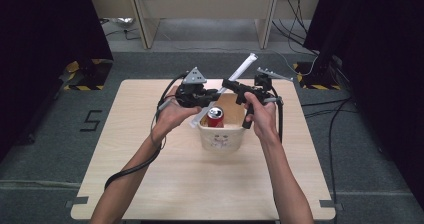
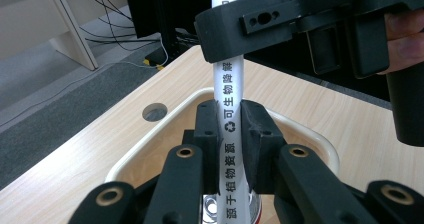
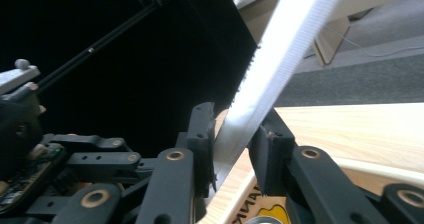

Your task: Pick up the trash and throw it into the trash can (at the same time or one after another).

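table [image 1: 150,184]: light wood, bare apart from the tub; a round cable hole [image 2: 154,112] sits just beside the tub rim in the left gripper view.
tub [image 1: 222,139]: cream, printed front, near table centre; it holds the can. Rim also at [image 2: 150,136].
can [image 1: 215,117]: red, upright inside the tub, silver top up, directly under the work.
wrapped straw [image 1: 239,74]: long white paper sleeve, tilted, upper end up and away from the person, lower end down by the tub's left rim. Printed text along it [image 2: 229,119]; serrated edge seen at [image 3: 265,84].
left gripper [image 1: 199,95]: clamped on the lower stretch of the sleeve, jaws pinching both sides, above the can [image 2: 229,134].
right gripper [image 1: 239,87]: clamped on the sleeve higher up, just beside the left one [image 3: 232,144].
step in hand: likely tearing or pulling the sleeve open between the two grips.
do it well: keep both pinches firm, pull apart along the sleeve's length, not sideways; start at the serrated edge.
risk: squeezing too hard could crush the straw inside; a slip could drop it into the tub.
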`<state>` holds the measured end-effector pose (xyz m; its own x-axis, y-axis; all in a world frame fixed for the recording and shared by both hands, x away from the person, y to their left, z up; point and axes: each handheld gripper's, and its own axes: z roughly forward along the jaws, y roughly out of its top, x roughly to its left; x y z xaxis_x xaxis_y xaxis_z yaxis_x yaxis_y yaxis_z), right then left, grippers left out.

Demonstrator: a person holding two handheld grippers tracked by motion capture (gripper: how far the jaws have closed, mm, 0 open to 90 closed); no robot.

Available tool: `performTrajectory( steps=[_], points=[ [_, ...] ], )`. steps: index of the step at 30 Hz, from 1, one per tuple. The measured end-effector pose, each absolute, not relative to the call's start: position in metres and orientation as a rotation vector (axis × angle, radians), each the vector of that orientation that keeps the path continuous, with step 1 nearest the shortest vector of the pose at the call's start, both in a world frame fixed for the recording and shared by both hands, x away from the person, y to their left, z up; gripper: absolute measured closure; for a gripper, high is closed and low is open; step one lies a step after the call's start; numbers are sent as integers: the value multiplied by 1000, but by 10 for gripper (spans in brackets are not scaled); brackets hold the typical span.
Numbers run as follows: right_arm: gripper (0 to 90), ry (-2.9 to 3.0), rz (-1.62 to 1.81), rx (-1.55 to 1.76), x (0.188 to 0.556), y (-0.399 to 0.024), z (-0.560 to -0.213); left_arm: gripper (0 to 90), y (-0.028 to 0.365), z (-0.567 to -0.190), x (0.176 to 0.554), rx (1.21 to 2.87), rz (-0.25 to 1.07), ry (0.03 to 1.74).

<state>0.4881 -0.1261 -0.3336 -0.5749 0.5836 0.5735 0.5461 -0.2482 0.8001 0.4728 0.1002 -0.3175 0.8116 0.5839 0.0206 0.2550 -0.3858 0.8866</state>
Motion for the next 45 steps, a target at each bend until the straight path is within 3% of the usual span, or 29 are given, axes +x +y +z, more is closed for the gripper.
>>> performTrajectory(
  steps=[4,11,19,33,45],
  points=[
    [785,1912,2056,1433,488,-127,-333,769,101,-317,472,1987,389,622],
    [801,1899,2134,1408,486,-129,-328,553,103,-313,468,1973,344,639],
    [801,1823,2187,1409,485,-149,-320,450,110,-307,461,1988,311,635],
    [800,1745,2051,1438,481,-194,-315,427,141,-321,458,1992,304,695],
    [800,1808,1905,1418,482,-194,-322,426,165,-337,450,1979,304,735]
  ],
)
